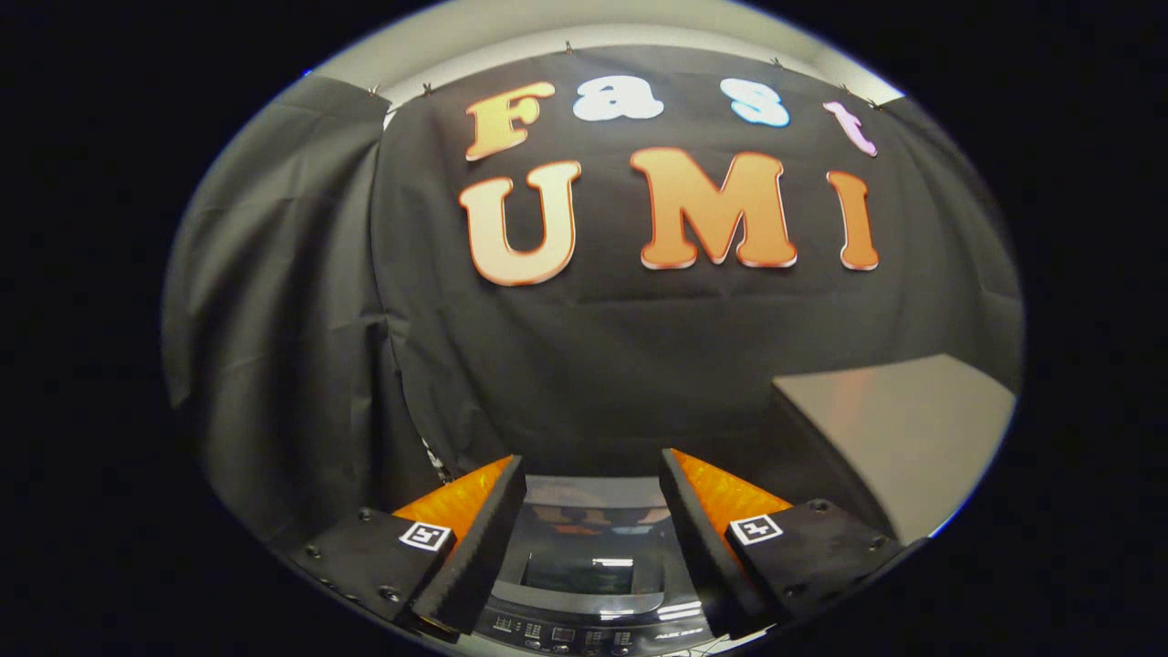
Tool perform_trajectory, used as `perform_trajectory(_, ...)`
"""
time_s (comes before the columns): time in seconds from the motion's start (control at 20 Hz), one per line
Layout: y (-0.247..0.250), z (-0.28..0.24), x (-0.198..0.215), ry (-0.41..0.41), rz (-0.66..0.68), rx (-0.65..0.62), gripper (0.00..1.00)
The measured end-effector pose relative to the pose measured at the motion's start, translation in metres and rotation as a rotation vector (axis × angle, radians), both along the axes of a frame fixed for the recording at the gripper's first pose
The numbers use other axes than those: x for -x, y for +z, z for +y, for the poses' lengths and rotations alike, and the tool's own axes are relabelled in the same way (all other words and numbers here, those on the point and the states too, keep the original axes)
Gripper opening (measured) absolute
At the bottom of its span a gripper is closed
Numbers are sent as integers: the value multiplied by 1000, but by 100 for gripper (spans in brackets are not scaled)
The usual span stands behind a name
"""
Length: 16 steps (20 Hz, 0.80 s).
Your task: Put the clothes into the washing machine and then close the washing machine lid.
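Note:
My gripper (593,470) is open, its two fingers spread wide with nothing between them. Below and between the fingers lies the top of the washing machine (593,547). Its glossy dark lid (589,570) looks flat and down, with reflections on it. A control panel (566,632) with small buttons runs along the machine's near edge. The gripper hangs above the machine, apart from it. No clothes are in sight.
A grey flat-topped surface (899,429), like a table or box, stands to the right of the machine, beyond the right finger. The black cloth wall closes off the space behind and to the left.

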<state>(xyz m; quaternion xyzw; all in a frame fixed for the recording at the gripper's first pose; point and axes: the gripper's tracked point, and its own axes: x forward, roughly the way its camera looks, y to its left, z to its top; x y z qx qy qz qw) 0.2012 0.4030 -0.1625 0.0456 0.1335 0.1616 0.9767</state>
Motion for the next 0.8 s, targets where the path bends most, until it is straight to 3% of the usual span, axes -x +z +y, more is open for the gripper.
perform_trajectory(0.5, 138, -131, 91, -32, -156, -66, 95)
perform_trajectory(0.8, 182, -205, 150, -62, -224, -35, 95)
